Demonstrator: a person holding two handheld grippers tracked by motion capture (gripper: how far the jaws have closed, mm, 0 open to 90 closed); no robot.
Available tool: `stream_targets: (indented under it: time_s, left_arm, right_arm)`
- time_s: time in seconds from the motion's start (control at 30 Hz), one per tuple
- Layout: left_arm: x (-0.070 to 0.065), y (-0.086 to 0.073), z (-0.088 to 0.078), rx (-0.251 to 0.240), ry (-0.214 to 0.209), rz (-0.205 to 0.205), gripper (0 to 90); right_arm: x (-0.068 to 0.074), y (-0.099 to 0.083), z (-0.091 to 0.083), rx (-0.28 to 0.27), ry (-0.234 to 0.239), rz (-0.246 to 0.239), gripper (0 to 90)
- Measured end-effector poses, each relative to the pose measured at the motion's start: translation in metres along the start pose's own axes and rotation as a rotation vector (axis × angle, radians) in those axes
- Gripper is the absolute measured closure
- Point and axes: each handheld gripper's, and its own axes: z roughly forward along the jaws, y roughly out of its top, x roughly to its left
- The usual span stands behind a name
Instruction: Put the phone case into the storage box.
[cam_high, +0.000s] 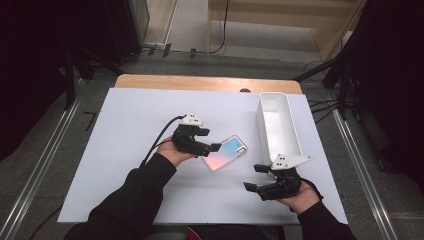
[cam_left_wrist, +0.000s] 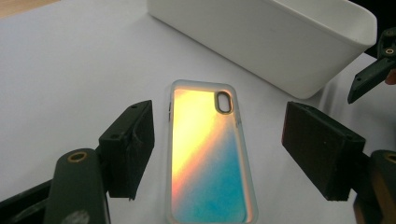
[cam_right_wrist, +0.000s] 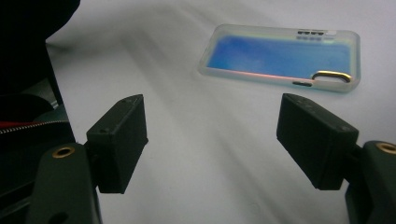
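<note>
An iridescent phone case (cam_high: 226, 153) lies flat on the white table (cam_high: 125, 150), its camera cutout toward the far right. In the left gripper view the phone case (cam_left_wrist: 208, 158) sits between and just past the black jaws, which stand apart without touching it. My left gripper (cam_high: 212, 140) is open at the case's left end. Near the table's front right, my right gripper (cam_high: 254, 177) is open and holds nothing, pointing left. The right gripper view has the phone case (cam_right_wrist: 280, 57) farther off, beyond the jaws.
A long white bin (cam_high: 278, 125) stands empty to the right of the case, running front to back; the same bin (cam_left_wrist: 275, 37) is close behind the case in the left gripper view. A wooden strip (cam_high: 207, 83) edges the table's far side.
</note>
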Motion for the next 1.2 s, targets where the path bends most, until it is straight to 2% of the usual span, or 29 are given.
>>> stream_targets:
  time_s: [0.03, 0.07, 0.1, 0.2, 0.33, 0.5, 0.67, 0.8, 0.93, 1.03, 1.07, 1.13, 1.17, 1.2]
  left_arm:
    - [0.000, 0.000, 0.001, -0.011, -0.008, 0.005, 20.5]
    - [0.000, 0.000, 0.001, -0.015, -0.016, 0.012, 8.3]
    - [0.000, 0.000, 0.002, -0.014, -0.022, 0.008, 0.0]
    - [0.000, -0.001, 0.005, -0.006, -0.052, -0.009, 0.0]
    - [-0.003, -0.004, 0.011, 0.012, -0.025, 0.019, 0.0]
    - [-0.003, -0.011, 0.018, 0.001, -0.011, 0.004, 0.0]
    - [-0.005, -0.014, 0.021, 0.023, 0.006, 0.026, 0.0]
    - [-0.008, -0.019, 0.025, 0.000, 0.002, 0.016, 0.0]
    - [-0.007, -0.024, 0.029, 0.018, 0.012, 0.004, 1.1]
    - [-0.007, -0.026, 0.030, 0.032, 0.016, 0.011, 1.1]
    - [-0.008, -0.026, 0.030, 0.031, 0.014, 0.014, 2.6]
    - [-0.010, -0.026, 0.029, 0.029, 0.011, 0.026, 15.0]
    - [-0.012, -0.026, 0.029, 0.035, 0.007, 0.028, 15.2]
    - [-0.012, -0.027, 0.029, 0.039, 0.000, 0.031, 21.7]
  right_arm:
    - [0.000, 0.000, 0.000, 0.000, 0.000, 0.001, 23.2]
    - [0.000, 0.000, 0.000, 0.000, 0.001, 0.002, 23.2]
    - [0.000, 0.000, 0.000, -0.001, 0.001, 0.004, 23.2]
    - [0.000, 0.000, 0.000, 0.000, 0.001, 0.000, 23.2]
    - [0.001, 0.000, 0.000, 0.003, 0.003, 0.003, 23.2]
    - [0.000, 0.000, 0.000, 0.000, 0.001, 0.000, 23.2]
    - [0.001, 0.000, 0.000, -0.001, 0.002, 0.001, 23.2]
    - [0.001, 0.000, 0.000, -0.001, 0.002, 0.001, 23.2]
    - [0.001, 0.000, -0.001, -0.001, 0.003, 0.001, 23.2]
    - [0.001, 0.000, -0.001, -0.002, 0.003, -0.001, 23.2]
    - [0.001, 0.000, -0.001, -0.002, 0.001, -0.001, 23.2]
    - [0.001, 0.000, -0.001, -0.002, 0.003, -0.001, 23.2]
    - [0.001, 0.000, -0.001, -0.002, 0.003, -0.001, 23.2]
    - [0.001, 0.000, -0.001, -0.001, 0.002, 0.001, 23.2]
